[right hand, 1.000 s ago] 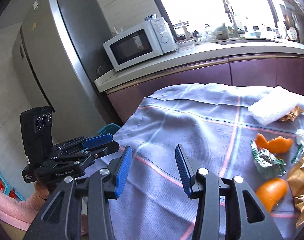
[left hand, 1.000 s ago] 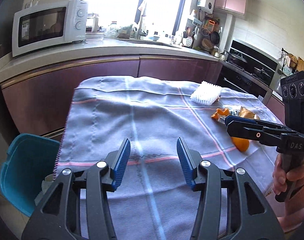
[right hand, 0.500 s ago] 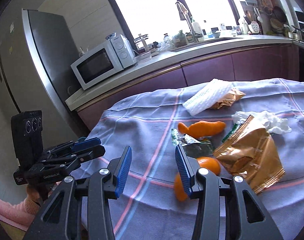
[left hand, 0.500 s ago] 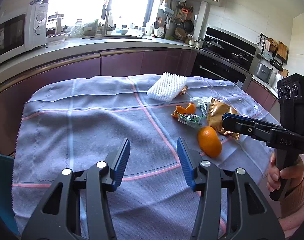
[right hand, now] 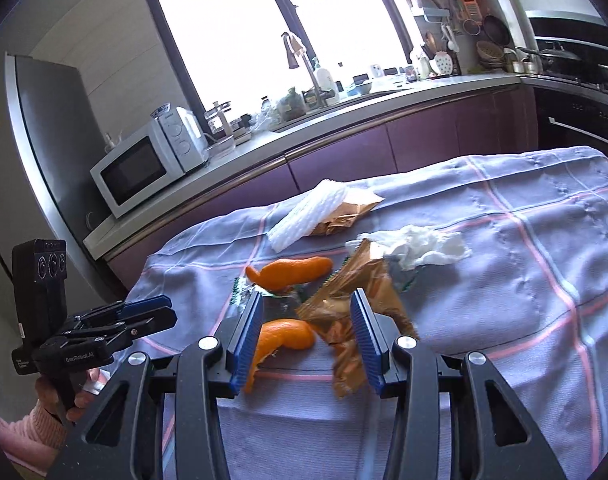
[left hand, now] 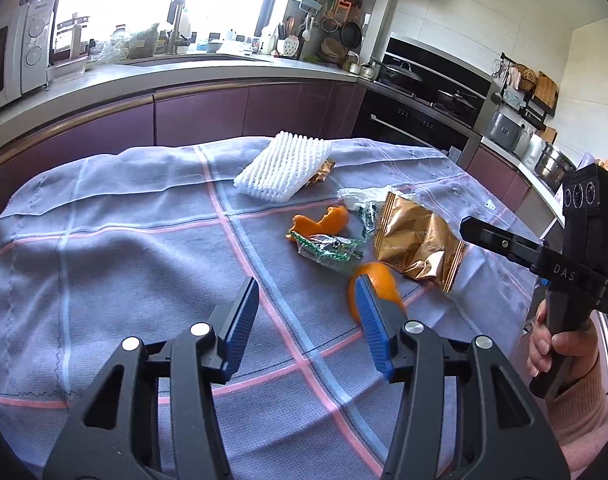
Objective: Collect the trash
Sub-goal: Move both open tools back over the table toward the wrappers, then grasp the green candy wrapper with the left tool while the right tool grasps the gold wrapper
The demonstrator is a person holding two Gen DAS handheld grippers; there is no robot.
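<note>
Both claws have swung round from the bare left side of the cloth, and now the litter fills the middle of each view. Left of frame in the left wrist view, the left claw hangs parted and empty over the checked cloth on the desk, its right pad just in front of the nearer orange peel. Moving right: white foam net at upper centre, second orange peel, crumpled green wrapper, then the gold snack bag, and the right claw poking in from the right edge. In the right wrist view that right claw is parted too, gripping nothing, with peel and gold bag both framed between its pads, and white tissue beyond. The danger, I'd say: closing here could catch peel and bag together, or pinch a fold of cloth and drag the whole pile. The crinkly bag may also slip out.
</note>
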